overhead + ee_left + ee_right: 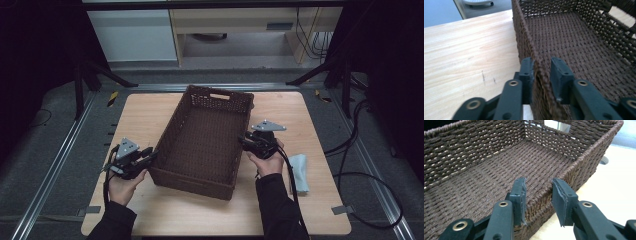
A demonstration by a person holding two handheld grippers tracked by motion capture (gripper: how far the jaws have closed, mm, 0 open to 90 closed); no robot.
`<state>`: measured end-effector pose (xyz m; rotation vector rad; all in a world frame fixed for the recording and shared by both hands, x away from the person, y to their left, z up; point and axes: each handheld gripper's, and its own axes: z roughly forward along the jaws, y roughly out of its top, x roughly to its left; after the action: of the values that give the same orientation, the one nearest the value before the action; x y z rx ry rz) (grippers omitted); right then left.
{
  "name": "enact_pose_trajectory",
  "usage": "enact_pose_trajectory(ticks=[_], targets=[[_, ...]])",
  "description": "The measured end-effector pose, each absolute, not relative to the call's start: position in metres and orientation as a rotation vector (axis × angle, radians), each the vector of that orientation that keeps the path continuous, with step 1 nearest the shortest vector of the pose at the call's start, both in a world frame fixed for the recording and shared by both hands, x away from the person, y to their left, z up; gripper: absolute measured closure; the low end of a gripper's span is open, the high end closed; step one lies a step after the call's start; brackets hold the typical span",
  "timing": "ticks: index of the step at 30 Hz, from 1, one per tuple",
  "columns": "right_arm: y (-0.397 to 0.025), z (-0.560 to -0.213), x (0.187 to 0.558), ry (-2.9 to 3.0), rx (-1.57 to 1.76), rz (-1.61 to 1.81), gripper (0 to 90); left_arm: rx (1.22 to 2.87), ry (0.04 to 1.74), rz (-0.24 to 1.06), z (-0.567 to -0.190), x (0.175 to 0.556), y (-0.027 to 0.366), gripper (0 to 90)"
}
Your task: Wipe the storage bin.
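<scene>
High view. We log one dark woven basket, rectangular and empty, lying slantwise across the middle of the wooden table; its handle-cut end points to the far edge, its near corner comes close to the near edge. We have the left gripper at the basket's left long wall, toward the near end, and the right gripper at the right long wall about midway along. A pale folded cloth lies by the right edge, apart from the basket.

Left gripper view. We see the left wall's braided rim running up between the two black jaws, one outside over the table and one inside over the woven floor. The jaws stand spread, with a gap showing on the inner side; the rim is straddled, not yet pinched.

Right gripper view. We see the right wall's rim between the jaws. The inner jaw sits against the weave, while the outer one stands clear of it over the table: spread, no grip yet.

Handling note, our judgement. We would seat both grippers deeper over the rims before closing. We would then close both together and lift level, since the grips are staggered along the walls and the basket may swing.
</scene>
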<state>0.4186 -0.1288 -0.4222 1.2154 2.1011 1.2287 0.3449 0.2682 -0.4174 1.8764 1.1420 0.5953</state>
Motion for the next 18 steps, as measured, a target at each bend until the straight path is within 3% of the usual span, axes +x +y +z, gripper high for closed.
enact_pose_trajectory(ticks=[10,14,18], targets=[[-0.136,-0.417,0.417,2.091,1.227,1.27,59.5,1.853,1.178,0.624,-0.42,0.359,0.276,80.1],[-0.135,-0.421,0.423,2.078,1.218,1.269,64.1,1.842,1.18,0.631,-0.419,0.356,0.28,71.8],[-0.134,-0.421,0.42,2.075,1.229,1.257,65.6,1.827,1.194,0.588,-0.419,0.351,0.284,73.5]])
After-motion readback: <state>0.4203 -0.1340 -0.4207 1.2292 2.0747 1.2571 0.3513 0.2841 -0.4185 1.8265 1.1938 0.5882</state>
